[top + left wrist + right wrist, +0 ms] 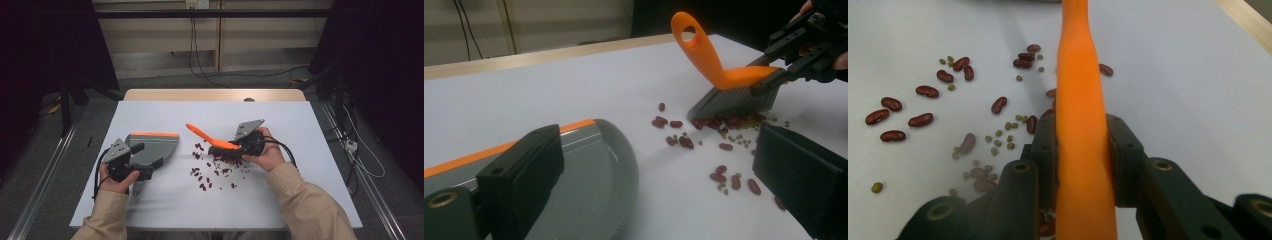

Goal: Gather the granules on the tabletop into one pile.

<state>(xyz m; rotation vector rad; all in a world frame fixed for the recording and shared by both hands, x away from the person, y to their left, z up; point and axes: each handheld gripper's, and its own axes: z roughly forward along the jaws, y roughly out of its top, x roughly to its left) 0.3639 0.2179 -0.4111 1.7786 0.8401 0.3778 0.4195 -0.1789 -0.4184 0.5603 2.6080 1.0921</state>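
Note:
A grey dustpan [156, 145] with an orange front lip lies flat on the white table at the left, its mouth facing away from me. My left gripper [144, 156] rests over its rear, jaws wide apart; one jaw sits above the pan [594, 175] and nothing is pressed between them. My right gripper [227, 149] is shut on the orange brush [202, 134], whose handle [1080, 75] runs up between the pads. Its grey bristles [734, 102] touch the table among red kidney beans [210, 170] and small green beans [1010, 127].
The beans [724, 175] lie scattered between the dustpan and the brush, mid-table. The white table sheet [300, 200] has bare room at the right and near front. A wooden strip [215, 95] runs along the far edge, with cables on the floor beyond.

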